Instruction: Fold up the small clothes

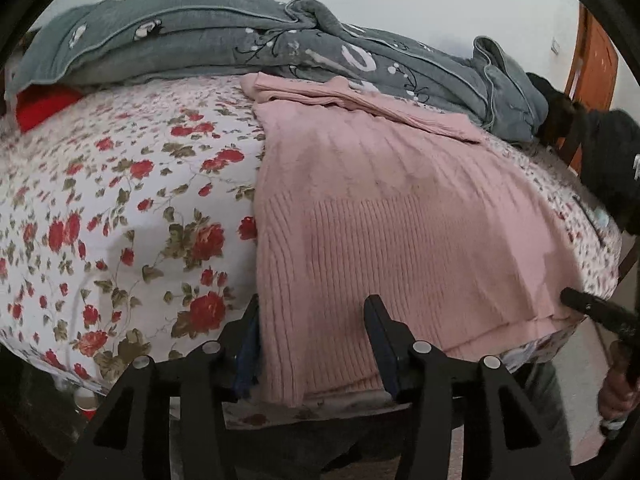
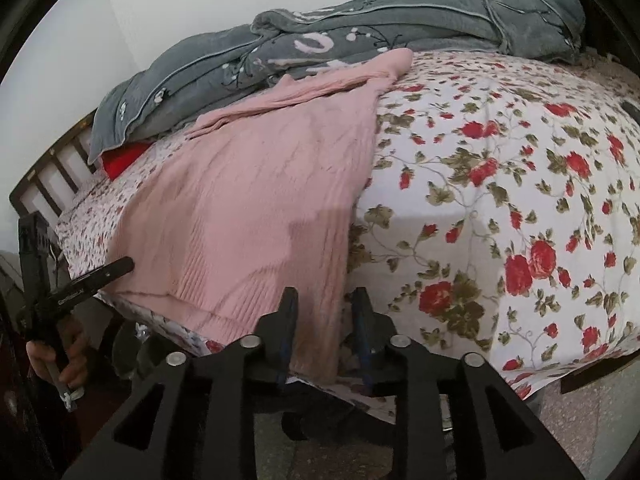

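A pink ribbed knit sweater (image 1: pixel 400 216) lies flat on the floral bedsheet (image 1: pixel 120 200), its hem at the near bed edge, its sleeves folded across the far end. My left gripper (image 1: pixel 316 312) is open, its fingers astride the hem's left corner. My right gripper (image 2: pixel 324 304) is open, fingers astride the hem's right corner of the sweater (image 2: pixel 248 208). The right gripper also shows in the left wrist view (image 1: pixel 592 312) at the hem's right corner. The left gripper shows in the right wrist view (image 2: pixel 100 276) at the hem's left corner.
A rumpled grey quilt (image 1: pixel 240 48) lies along the far side of the bed, touching the sweater's top. A red item (image 1: pixel 40 108) peeks out under it. A dark headboard (image 2: pixel 52 176) and a wooden door (image 1: pixel 592 72) stand at the sides. The floral sheet (image 2: pixel 520 200) extends beside the sweater.
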`<state>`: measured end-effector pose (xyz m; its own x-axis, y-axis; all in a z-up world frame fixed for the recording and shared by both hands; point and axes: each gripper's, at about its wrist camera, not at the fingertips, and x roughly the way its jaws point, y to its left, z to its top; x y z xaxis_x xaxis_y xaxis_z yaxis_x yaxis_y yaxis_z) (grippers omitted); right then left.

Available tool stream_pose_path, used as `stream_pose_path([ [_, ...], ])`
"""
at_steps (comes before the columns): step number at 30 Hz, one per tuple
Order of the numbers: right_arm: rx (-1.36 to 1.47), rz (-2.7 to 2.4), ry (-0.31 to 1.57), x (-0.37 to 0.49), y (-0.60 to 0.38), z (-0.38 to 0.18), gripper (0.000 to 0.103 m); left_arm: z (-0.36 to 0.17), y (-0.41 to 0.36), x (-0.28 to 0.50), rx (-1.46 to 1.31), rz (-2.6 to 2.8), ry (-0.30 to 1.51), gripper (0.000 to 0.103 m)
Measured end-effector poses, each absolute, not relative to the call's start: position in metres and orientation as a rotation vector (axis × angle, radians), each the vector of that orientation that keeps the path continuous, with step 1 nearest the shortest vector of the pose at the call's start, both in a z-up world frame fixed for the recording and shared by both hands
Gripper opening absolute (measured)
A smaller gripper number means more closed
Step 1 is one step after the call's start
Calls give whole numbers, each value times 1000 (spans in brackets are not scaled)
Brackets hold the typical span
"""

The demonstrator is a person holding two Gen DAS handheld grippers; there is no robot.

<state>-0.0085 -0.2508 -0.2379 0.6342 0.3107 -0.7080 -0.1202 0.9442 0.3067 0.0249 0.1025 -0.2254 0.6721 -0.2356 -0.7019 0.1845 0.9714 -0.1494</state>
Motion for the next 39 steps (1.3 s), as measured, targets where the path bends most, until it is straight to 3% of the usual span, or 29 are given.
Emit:
stream_pose_path([
  [2,218,249,857,-10,-248,-237,33,-224,104,24,-66,-236,798,46],
  [7,203,253,841,-14,-247,-238,33,-223,114,25,-123,-230,807,16],
  [9,207,248,830,-14,-248,-239,32,-222,119,26,-159,-238,809,11],
  [13,216,217,816,-16,-248,-240,23,-225,120,30,-182,-223,822,11],
  [29,202,155,798,-14,-244,-239,23,-228,117,28,-174,-204,813,11],
  [35,188,172,816,-13,-240,-239,9,-228,122,29,-204,-223,821,11],
  [39,159,193,811,-15,-236,-235,10,-229,123,26,-202,-242,826,12],
])
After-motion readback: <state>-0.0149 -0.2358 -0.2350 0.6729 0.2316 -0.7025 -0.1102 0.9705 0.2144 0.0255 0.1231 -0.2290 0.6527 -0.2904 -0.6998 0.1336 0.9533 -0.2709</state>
